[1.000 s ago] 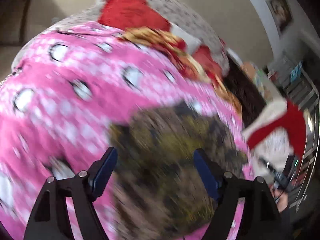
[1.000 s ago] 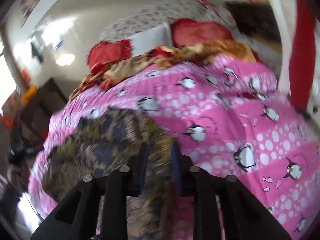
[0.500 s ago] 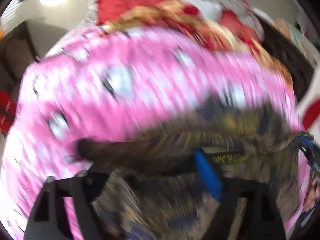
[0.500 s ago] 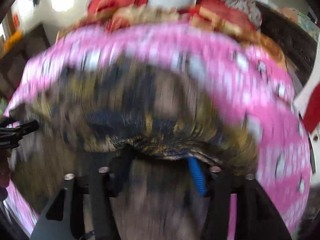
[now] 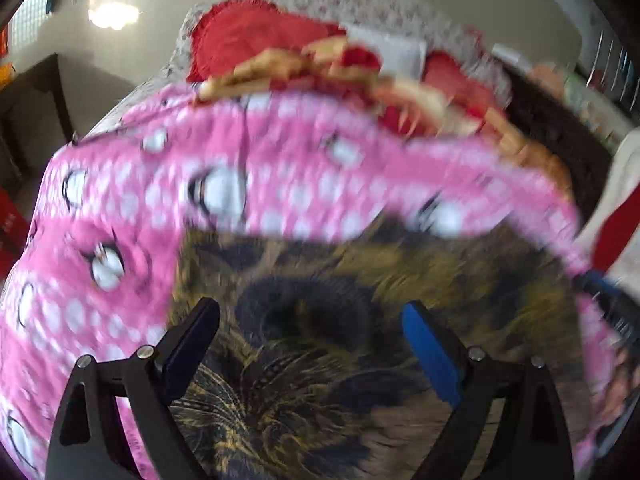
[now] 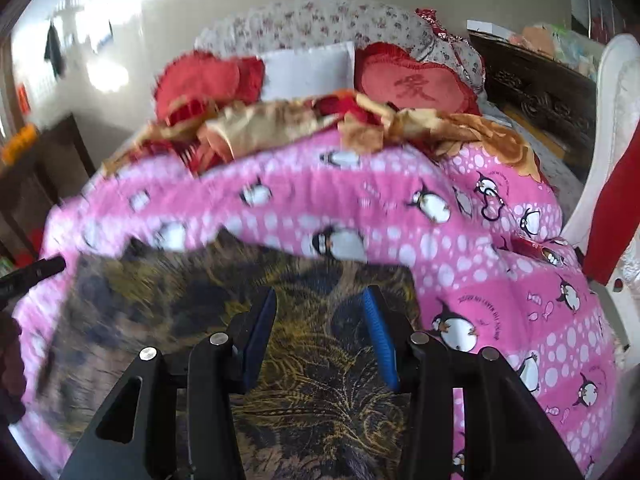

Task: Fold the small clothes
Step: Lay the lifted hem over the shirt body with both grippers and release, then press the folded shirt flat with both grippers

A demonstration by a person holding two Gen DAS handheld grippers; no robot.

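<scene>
Dark brown-and-gold patterned garment (image 5: 320, 340) spread flat on pink penguin-print quilt (image 6: 500, 280) over the bed, left claw (image 5: 310, 346) just opened wide, empty above it, right claw (image 6: 318, 338) part-open, just widening, nothing gripped, cloth's near edge hidden behind both claws, left view blurred

This is a bedroom in a home. A bed fills the view, spread with a pink penguin-print quilt (image 6: 500, 280), with red heart-shaped cushions (image 6: 416, 84), a white pillow (image 6: 308, 68) and a floral padded headboard (image 6: 320, 24) at its far end, and a crumpled gold-and-red blanket (image 6: 280, 124) lying across it. A dark carved wooden cabinet (image 6: 536, 92) stands beside the bed with clutter on top, plain cream walls (image 6: 180, 12) close the room, and a ceiling light shows at the top of the right wrist view.
</scene>
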